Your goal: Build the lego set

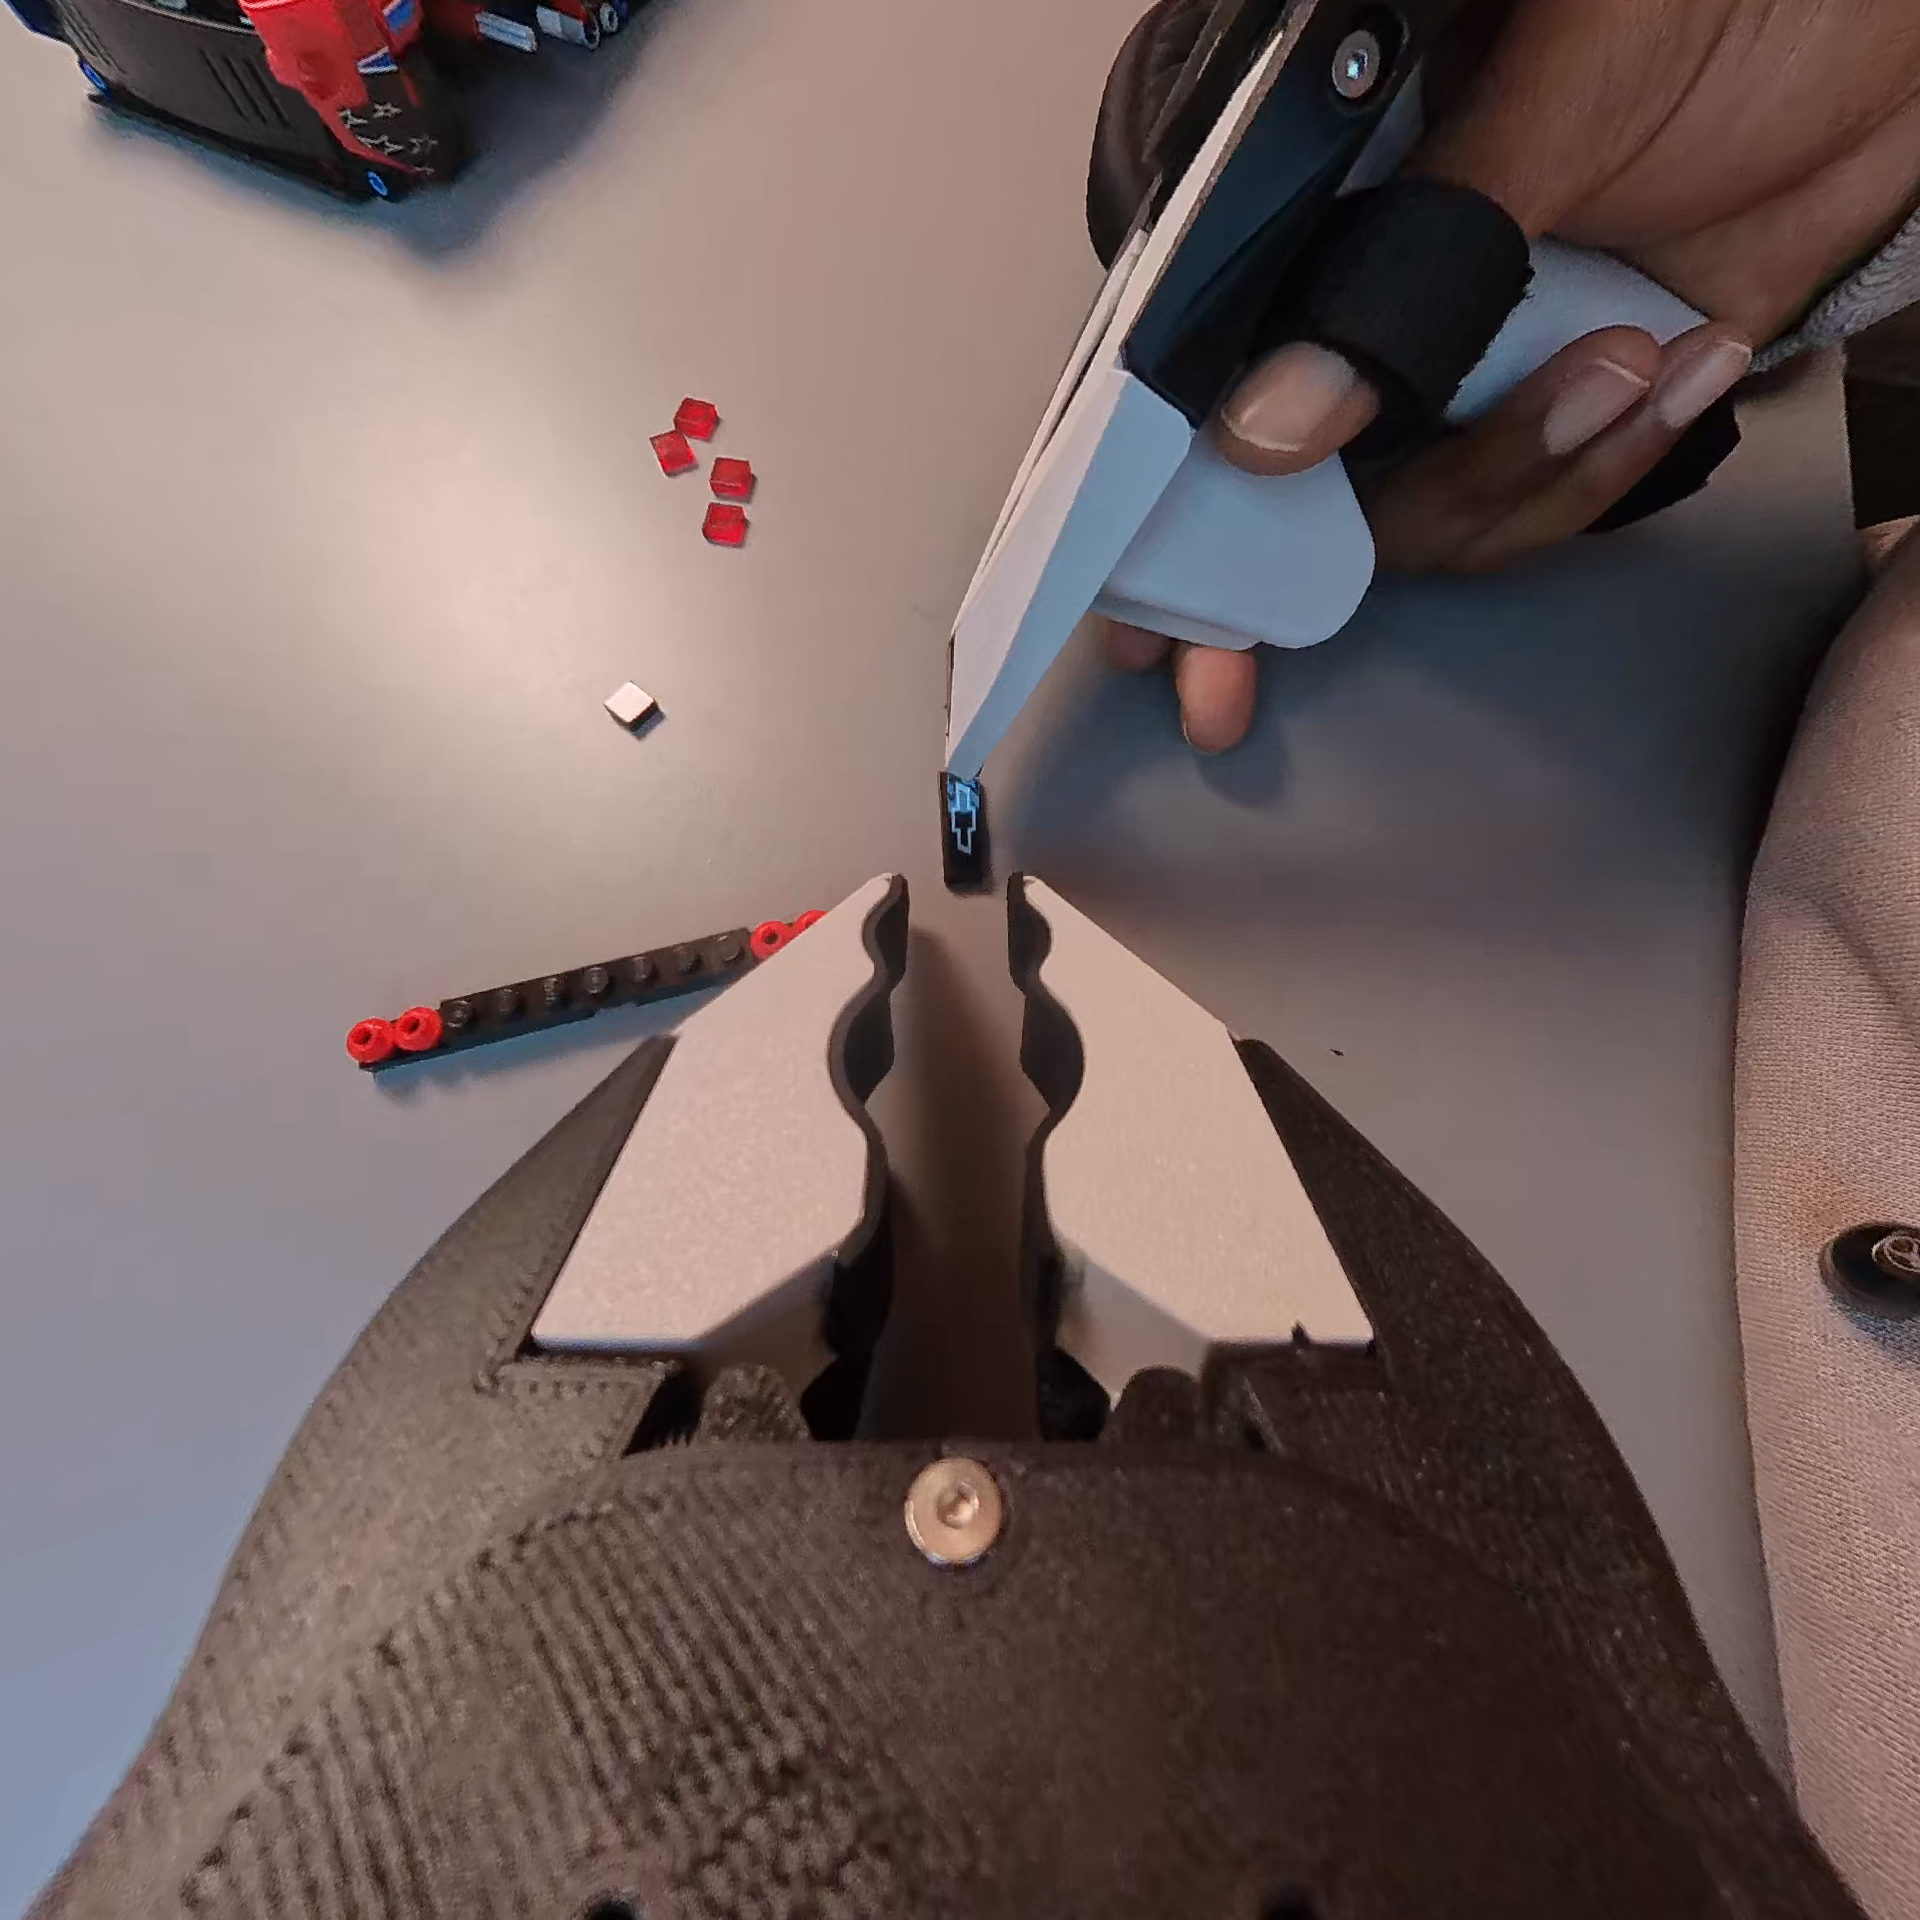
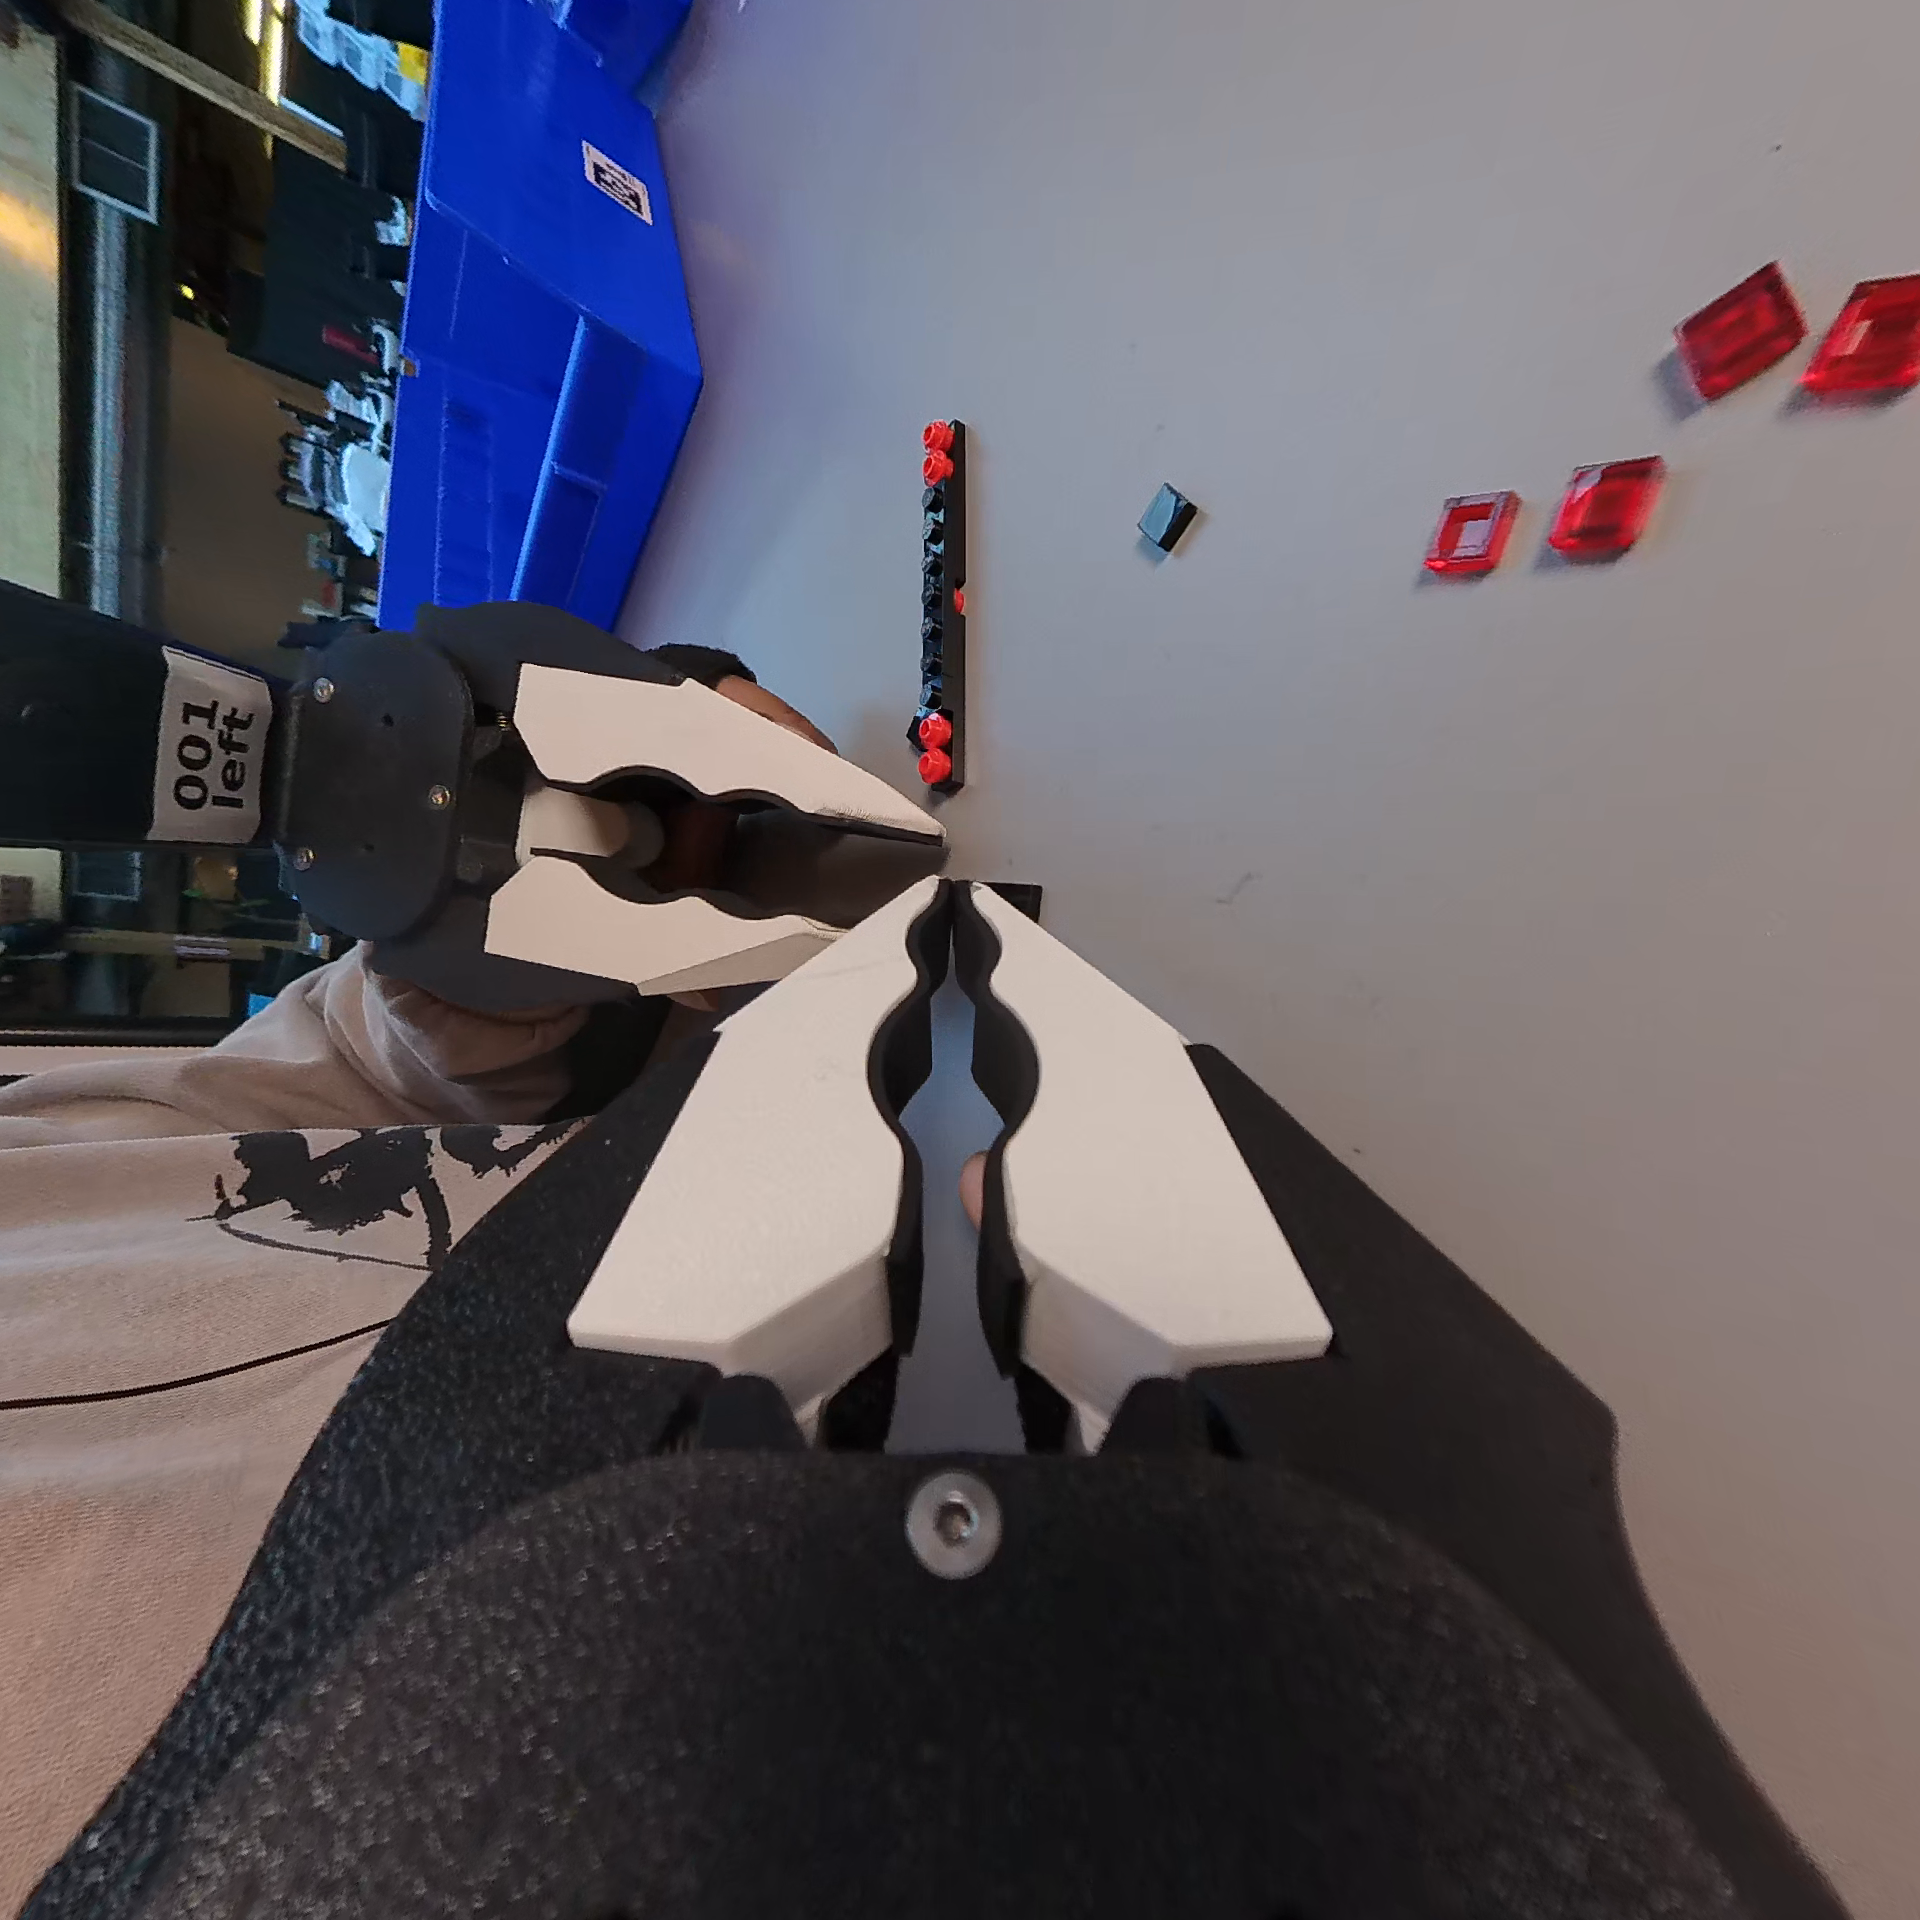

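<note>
One black printed tile [image 1: 965, 831] pinched upright by right tool [image 1: 961, 774].

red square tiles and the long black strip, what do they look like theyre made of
The red square tiles look like glossy see-through plastic: light passes through them and their edges glint. The long black strip looks like opaque moulded plastic with a dull sheen, with a row of studs and red round pieces at both ends.

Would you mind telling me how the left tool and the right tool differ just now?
The left tool is open and empty; the right tool is shut on a black printed tile. The left tool's tips flank that tile's lower end without clamping it; the right tool grips its top. Both have white fingers.
</note>
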Available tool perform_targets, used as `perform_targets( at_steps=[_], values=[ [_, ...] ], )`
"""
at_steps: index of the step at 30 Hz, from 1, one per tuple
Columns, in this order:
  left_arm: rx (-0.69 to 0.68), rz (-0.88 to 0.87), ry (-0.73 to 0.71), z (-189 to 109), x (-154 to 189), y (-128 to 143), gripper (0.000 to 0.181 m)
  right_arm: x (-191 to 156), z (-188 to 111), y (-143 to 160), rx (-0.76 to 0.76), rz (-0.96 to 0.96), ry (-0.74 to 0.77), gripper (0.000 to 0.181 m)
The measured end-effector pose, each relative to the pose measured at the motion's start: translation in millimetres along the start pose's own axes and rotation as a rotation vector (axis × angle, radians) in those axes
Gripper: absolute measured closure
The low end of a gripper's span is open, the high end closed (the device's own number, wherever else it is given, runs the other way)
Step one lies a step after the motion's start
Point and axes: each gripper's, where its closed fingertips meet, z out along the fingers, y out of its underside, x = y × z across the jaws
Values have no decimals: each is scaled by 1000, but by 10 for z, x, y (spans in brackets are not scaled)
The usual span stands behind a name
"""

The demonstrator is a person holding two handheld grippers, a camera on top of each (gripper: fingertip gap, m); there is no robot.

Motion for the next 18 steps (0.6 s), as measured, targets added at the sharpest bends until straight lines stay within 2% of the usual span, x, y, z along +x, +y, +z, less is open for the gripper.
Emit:
perform_targets(
  at_steps=[10, 18],
  values=[
    [-10, 28, -7, 69, -13, -36, 170, -16, -9, 0, 7, -3, -26, 181],
    [-28, 104, -44, 82, -43, -17, 181, -18, -18, -11, 23, 8, -39, 181]
  ],
)
